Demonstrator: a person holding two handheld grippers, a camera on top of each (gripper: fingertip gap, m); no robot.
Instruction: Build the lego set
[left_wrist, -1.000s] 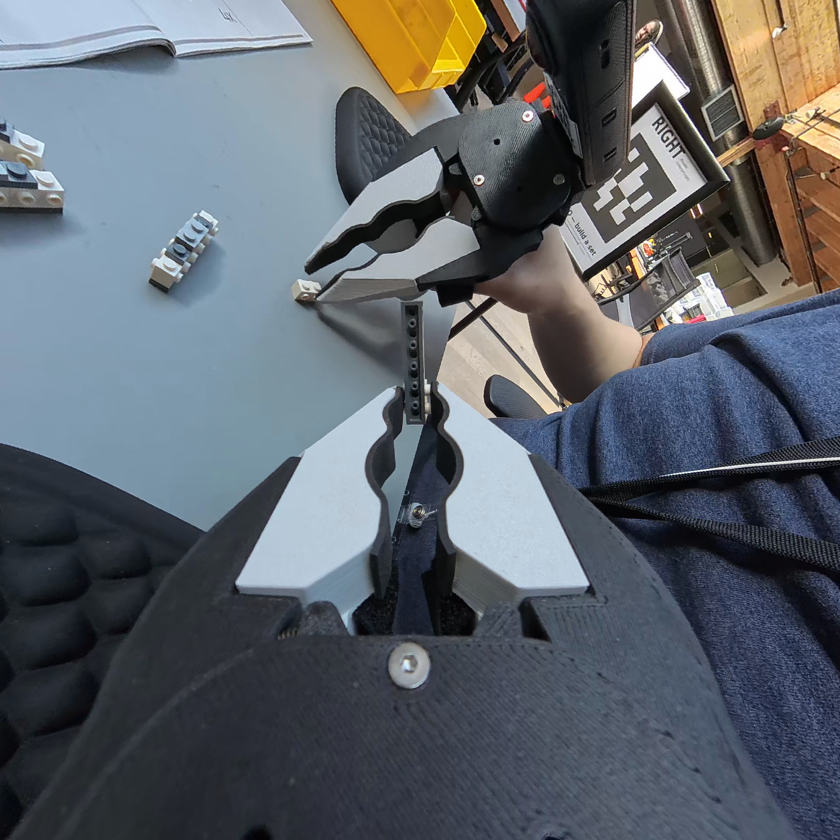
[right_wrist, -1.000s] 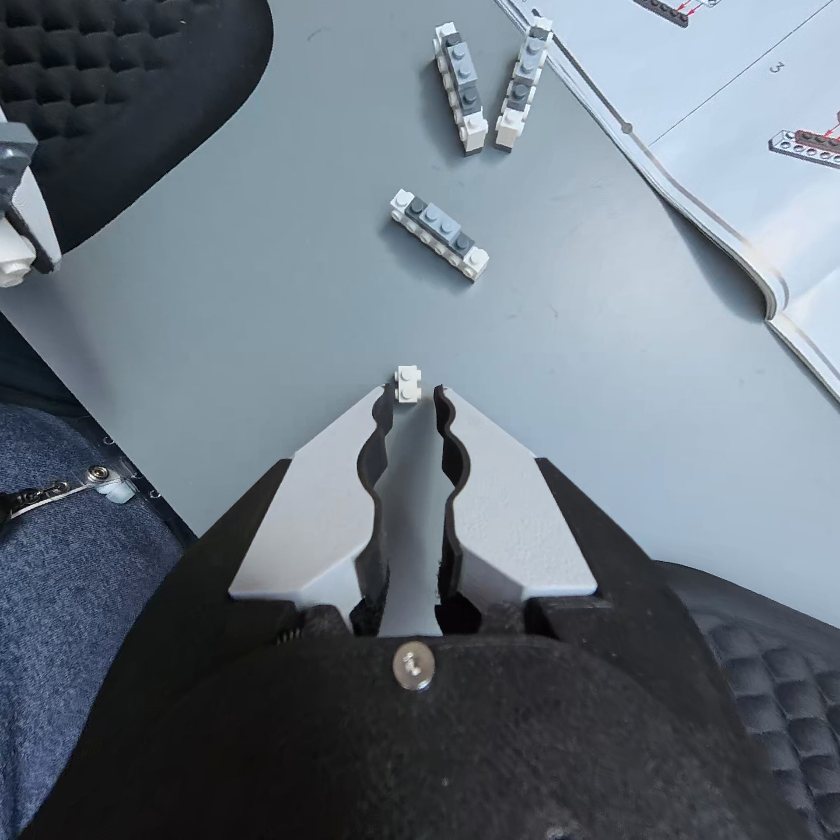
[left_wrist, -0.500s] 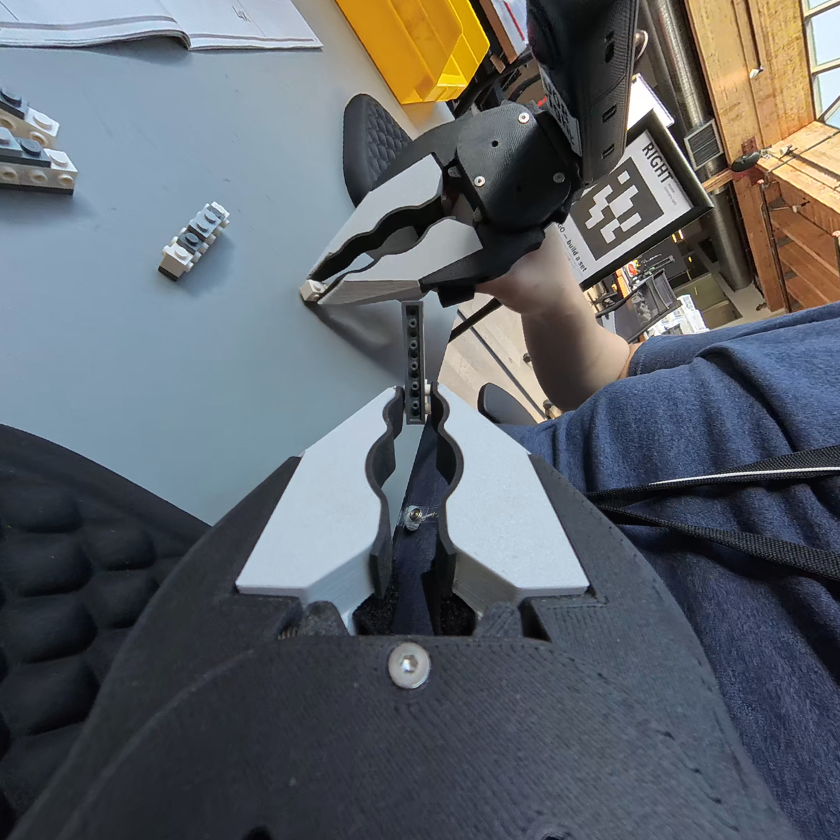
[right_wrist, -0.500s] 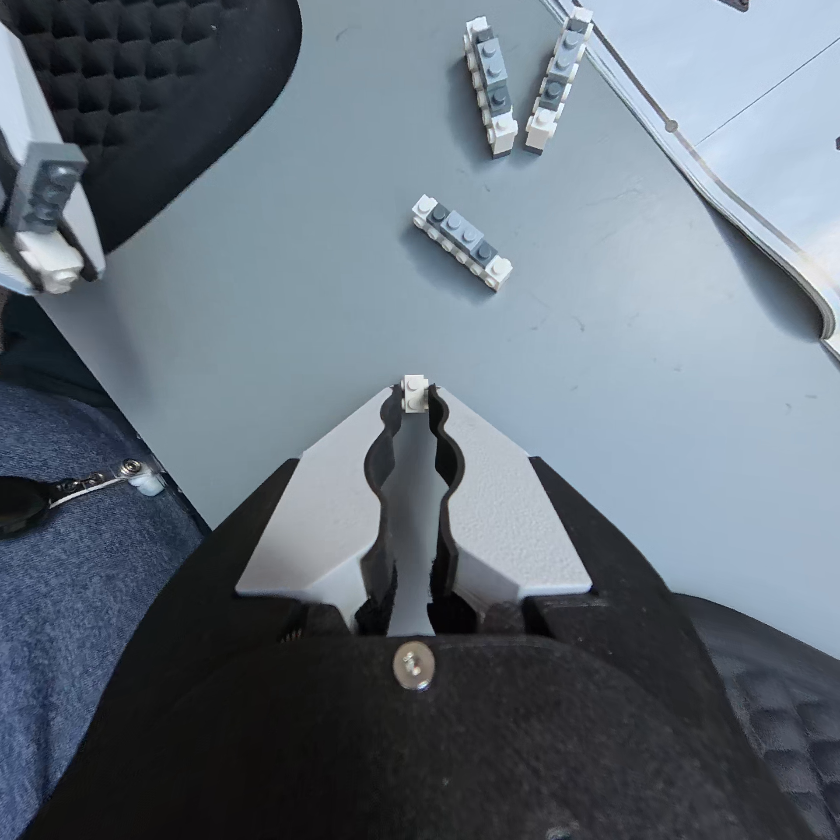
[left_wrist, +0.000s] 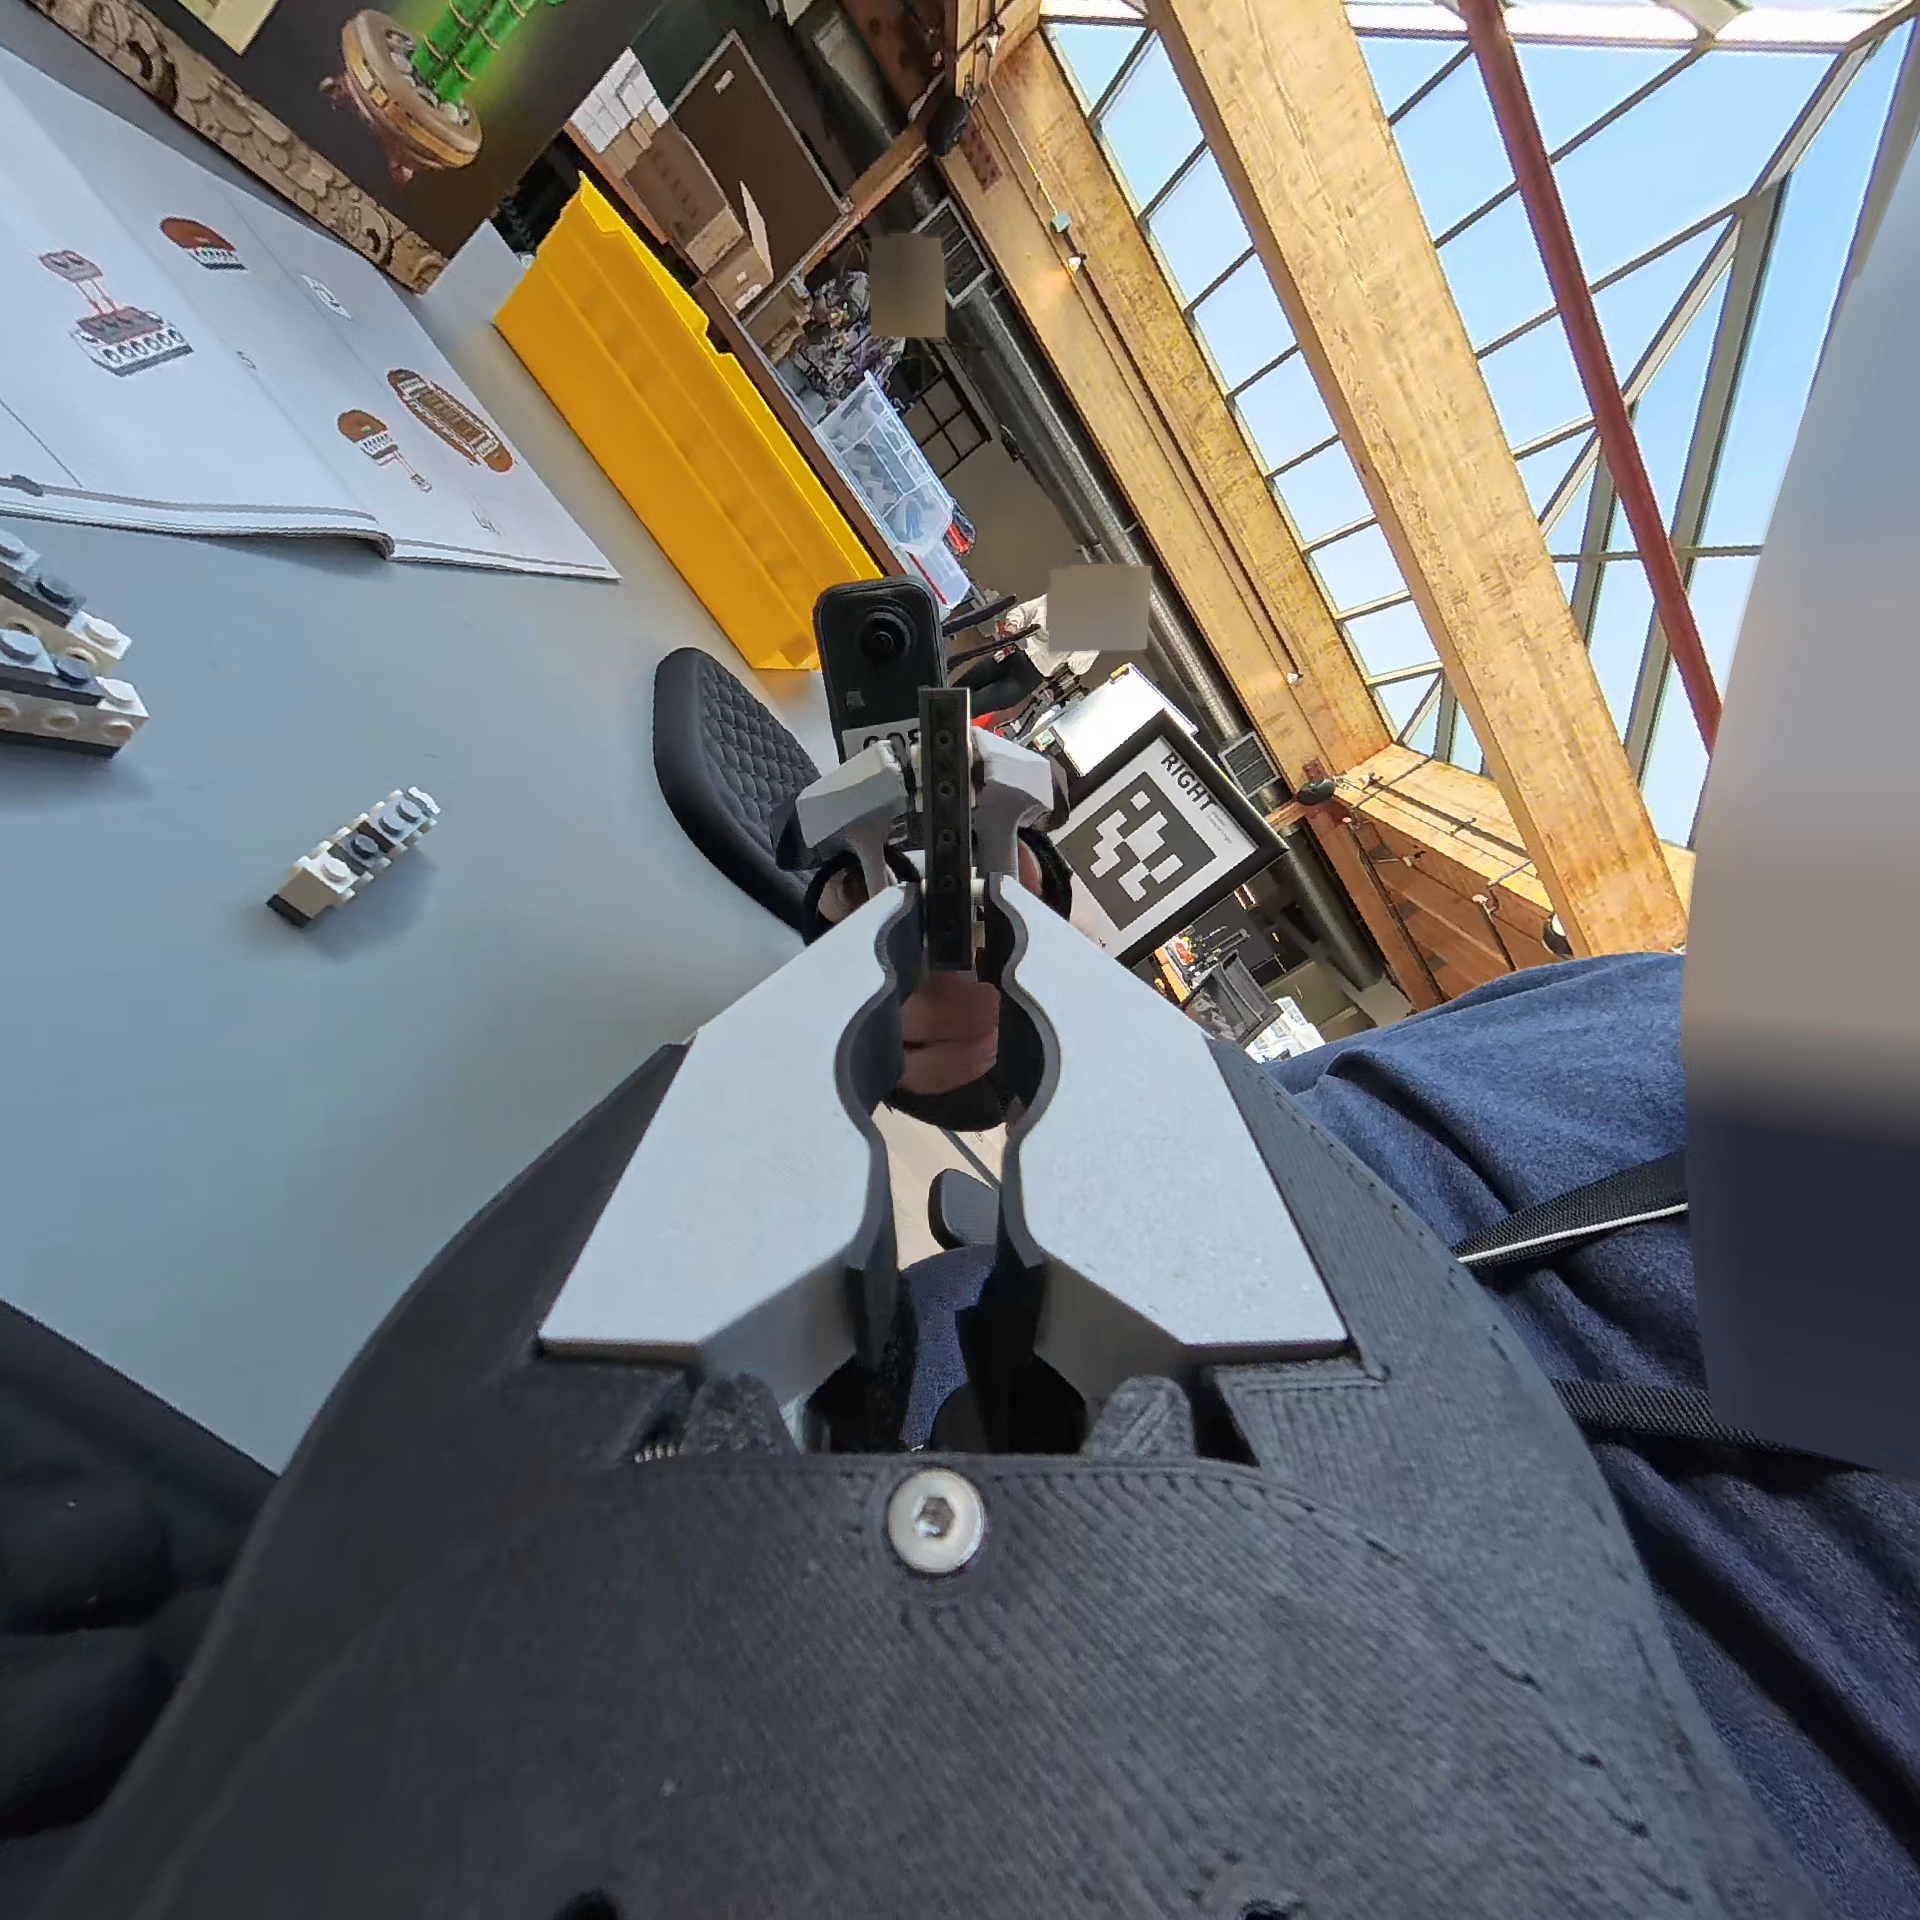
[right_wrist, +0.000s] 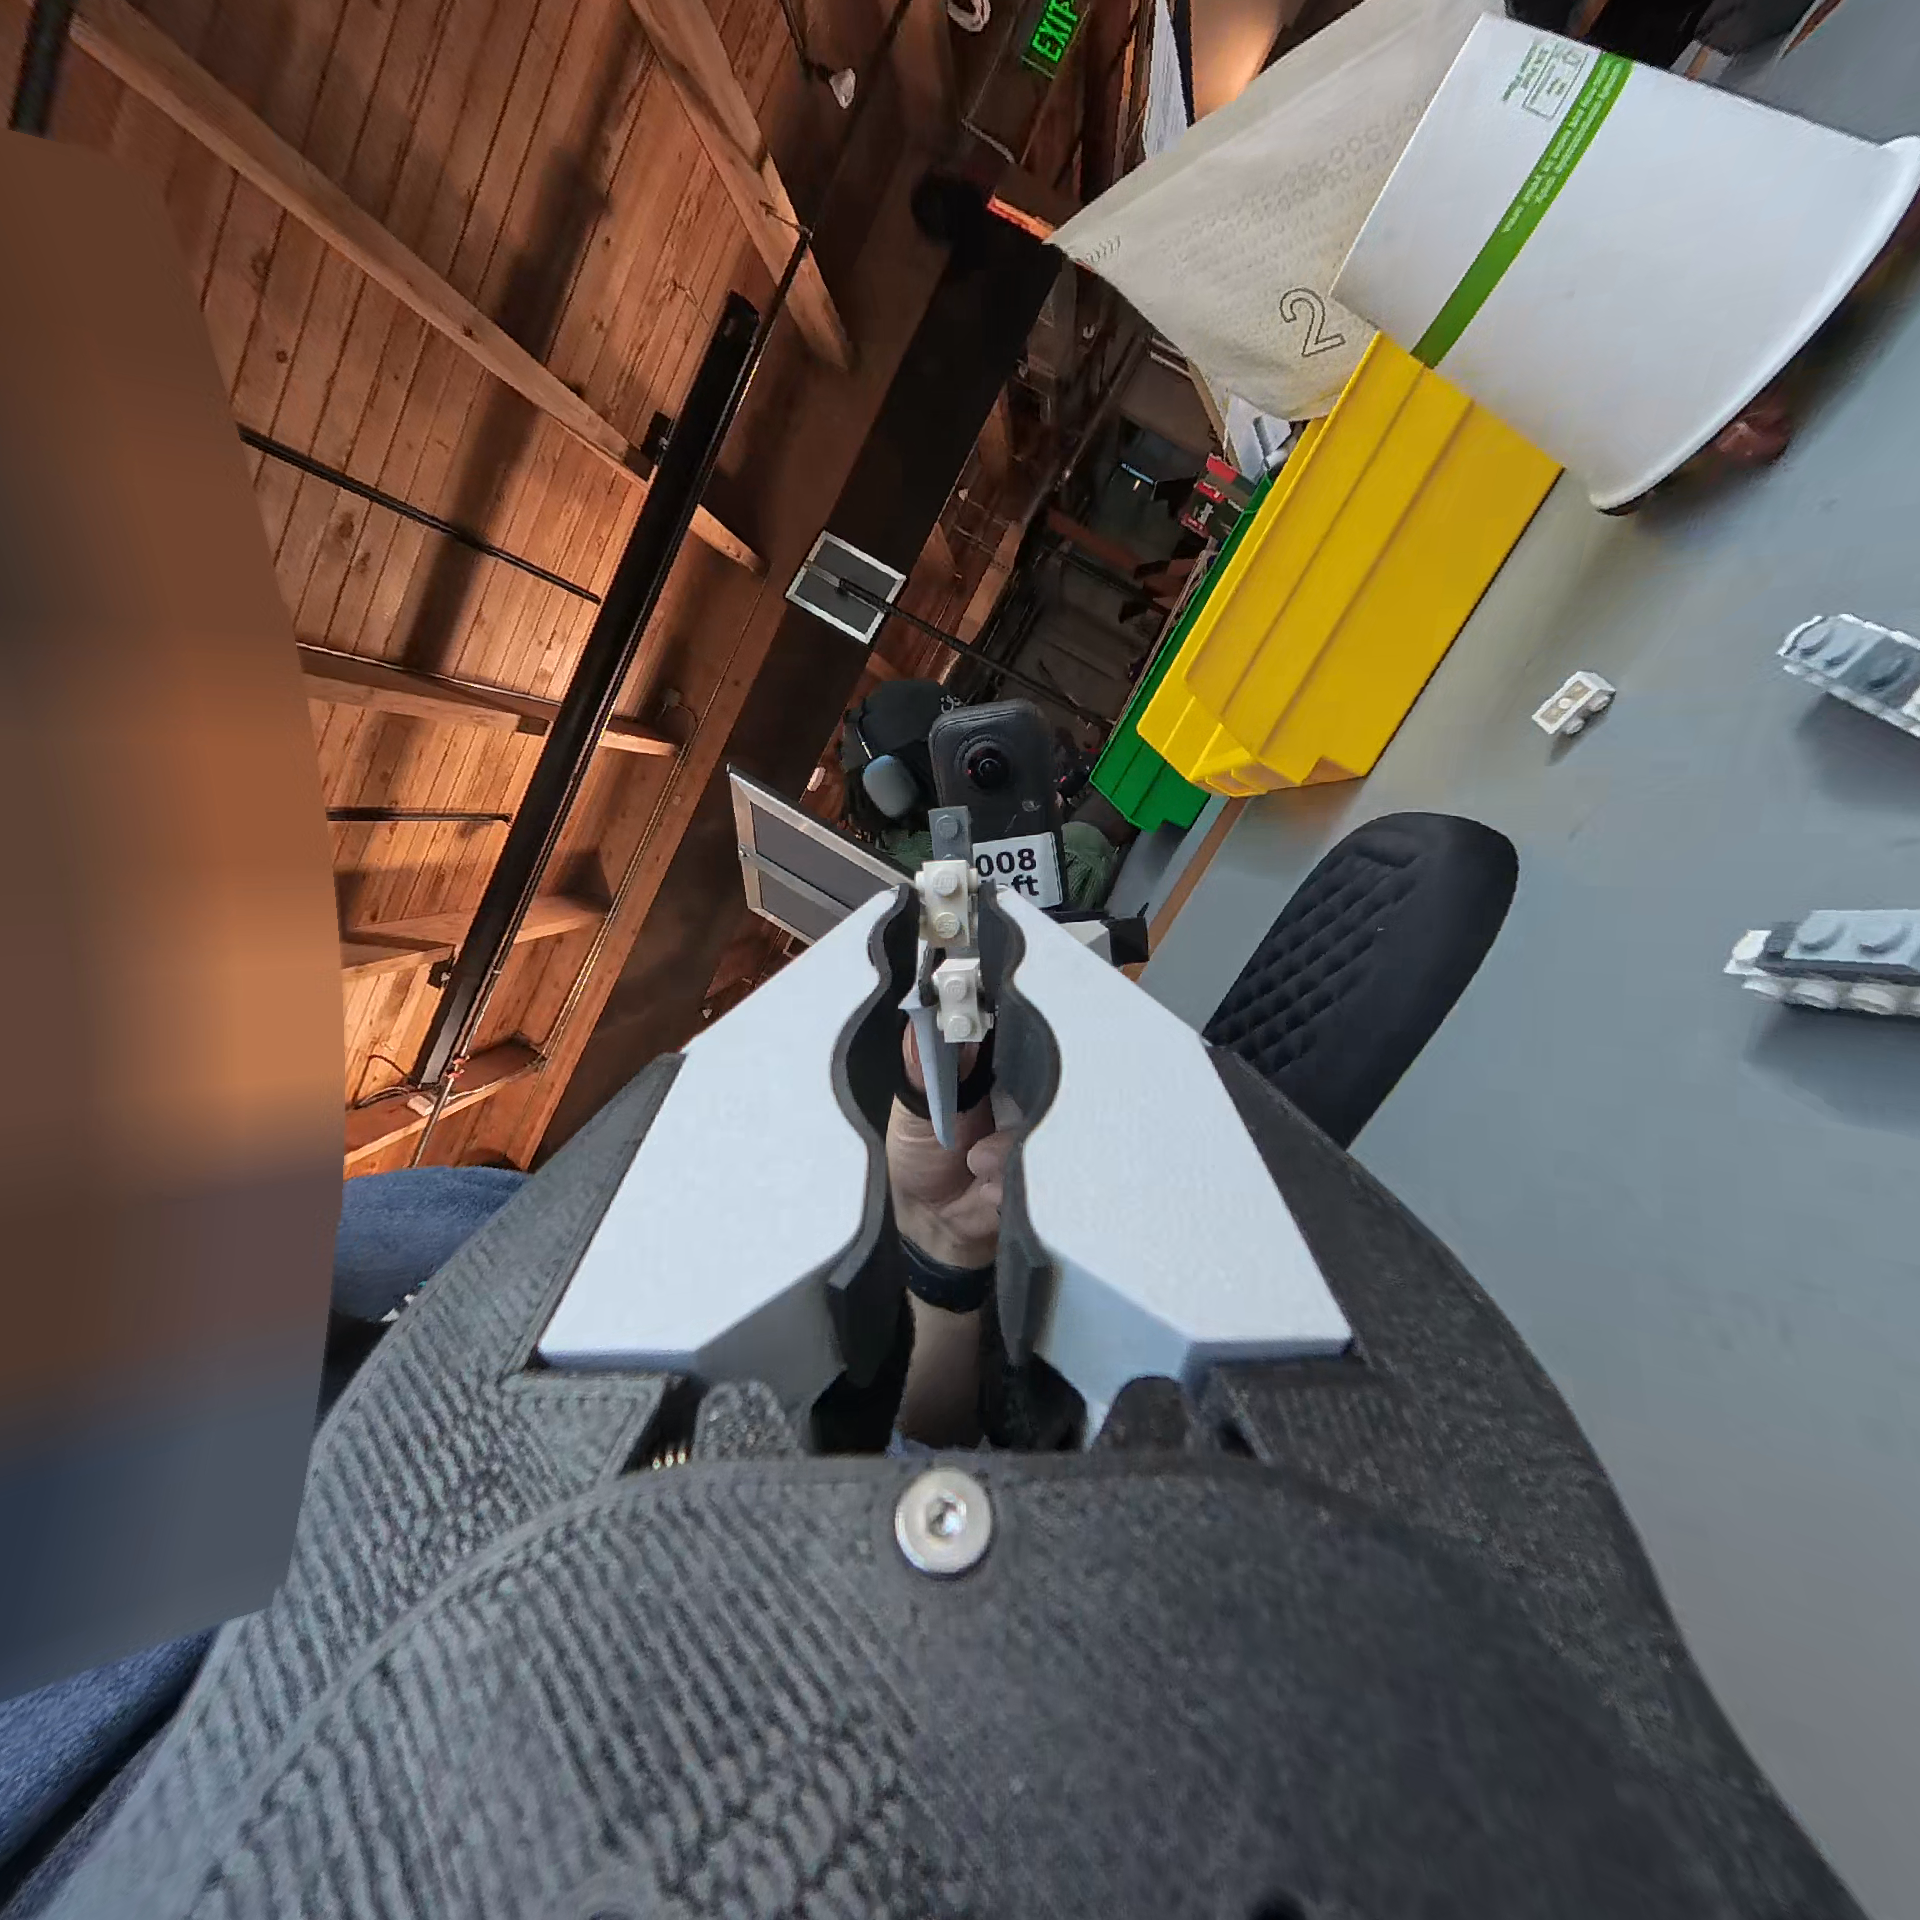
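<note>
Both grippers lifted off the table, now facing each other. Left gripper (left_wrist: 948, 914) clamped on dark strip (left_wrist: 945, 831); right gripper (right_wrist: 948, 914) clamped on small white brick (right_wrist: 943, 902) (brick meets strip). 3 assemblies (nearest (left_wrist: 353, 854)) lie beyond on grey table (left_wrist: 260, 997).

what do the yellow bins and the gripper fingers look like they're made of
Yellow bins: likely moulded plastic, smooth with a slight sheen, uniform colour and ribbed walls. Left gripper fingers: probably 3D-printed plastic, matt grey with a fine grainy texture; the black body behind shows printed layer lines.
</note>
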